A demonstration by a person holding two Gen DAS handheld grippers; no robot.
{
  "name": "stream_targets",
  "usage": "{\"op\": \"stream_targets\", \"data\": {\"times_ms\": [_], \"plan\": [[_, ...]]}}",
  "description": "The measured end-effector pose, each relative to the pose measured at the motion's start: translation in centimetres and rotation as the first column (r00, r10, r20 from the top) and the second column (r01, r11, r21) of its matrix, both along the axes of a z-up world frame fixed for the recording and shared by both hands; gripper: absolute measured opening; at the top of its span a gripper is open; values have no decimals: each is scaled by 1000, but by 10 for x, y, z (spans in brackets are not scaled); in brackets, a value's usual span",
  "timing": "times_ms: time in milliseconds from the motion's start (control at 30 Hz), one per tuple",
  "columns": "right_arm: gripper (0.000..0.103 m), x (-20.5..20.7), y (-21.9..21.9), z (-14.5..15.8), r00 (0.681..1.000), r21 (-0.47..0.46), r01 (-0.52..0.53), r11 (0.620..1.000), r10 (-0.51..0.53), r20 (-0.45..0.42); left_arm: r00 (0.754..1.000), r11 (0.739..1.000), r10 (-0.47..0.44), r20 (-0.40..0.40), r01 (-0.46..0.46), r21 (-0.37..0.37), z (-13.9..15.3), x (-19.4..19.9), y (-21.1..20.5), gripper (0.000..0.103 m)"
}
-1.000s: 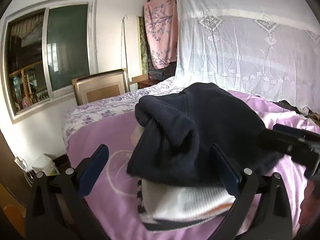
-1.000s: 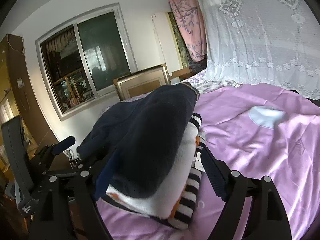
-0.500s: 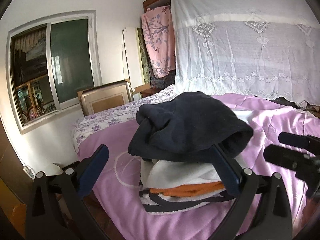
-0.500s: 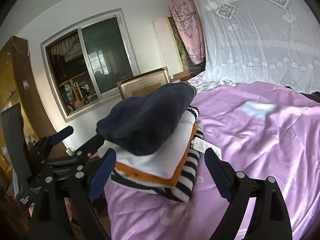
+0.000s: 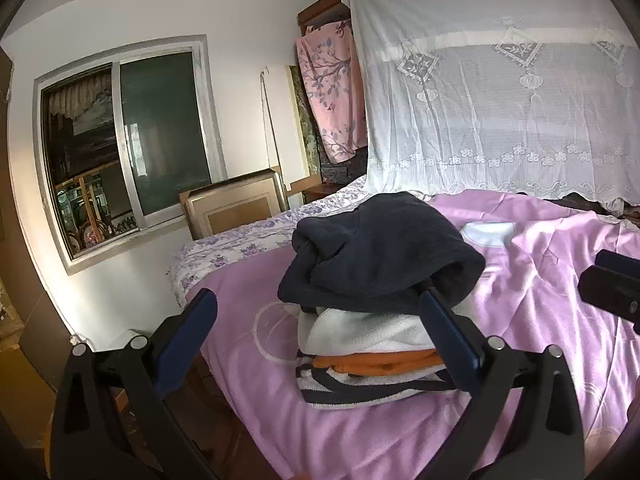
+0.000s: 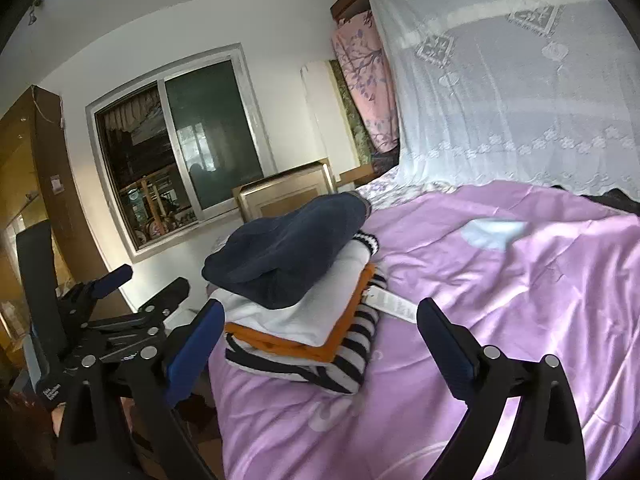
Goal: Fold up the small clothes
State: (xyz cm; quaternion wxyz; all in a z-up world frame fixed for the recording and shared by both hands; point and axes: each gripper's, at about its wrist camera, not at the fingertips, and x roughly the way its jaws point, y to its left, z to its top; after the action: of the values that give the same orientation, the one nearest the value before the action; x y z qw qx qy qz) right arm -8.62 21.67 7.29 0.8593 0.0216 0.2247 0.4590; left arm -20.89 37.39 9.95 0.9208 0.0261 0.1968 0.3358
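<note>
A stack of folded clothes sits near the corner of the bed. A dark navy garment [image 5: 380,256] [image 6: 288,240] lies on top, over a white one [image 5: 360,330] [image 6: 304,316], an orange one [image 5: 376,364] [image 6: 344,320] and a black-and-white striped one [image 5: 360,390] [image 6: 352,356]. My left gripper [image 5: 320,340] is open and empty, just in front of the stack. My right gripper [image 6: 320,344] is open and empty, back from the stack's right side. The left gripper also shows in the right wrist view [image 6: 140,292].
The bed has a pink-purple cover [image 6: 500,300] with its edge at the lower left. A white lace net [image 5: 500,100] hangs behind. A window [image 5: 128,148] and a framed panel [image 5: 236,208] stand by the left wall. A paper tag [image 6: 390,304] sticks out of the stack.
Both grippers have pulled back and away from the stack, which looks smaller now. The navy garment lies settled on top of the pile.
</note>
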Motion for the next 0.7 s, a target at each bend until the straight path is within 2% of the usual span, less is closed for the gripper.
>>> {"op": "stream_targets", "data": {"times_ms": [233, 400, 567, 700], "plan": [[99, -2, -16, 3, 1000, 14, 29, 999, -29, 4, 1000, 1000, -2, -12, 2, -5, 4, -3, -7, 99], [99, -3, -22, 5, 999, 21, 42, 999, -42, 15, 998, 997, 41, -54, -38, 61, 2, 1, -19, 99], [99, -6, -24, 8, 999, 24, 44, 999, -45, 25, 999, 999, 14, -41, -13, 33, 2, -3, -23, 99], [99, -10, -25, 11, 998, 28, 44, 999, -45, 35, 999, 999, 32, -19, -31, 16, 4, -6, -21, 99]]}}
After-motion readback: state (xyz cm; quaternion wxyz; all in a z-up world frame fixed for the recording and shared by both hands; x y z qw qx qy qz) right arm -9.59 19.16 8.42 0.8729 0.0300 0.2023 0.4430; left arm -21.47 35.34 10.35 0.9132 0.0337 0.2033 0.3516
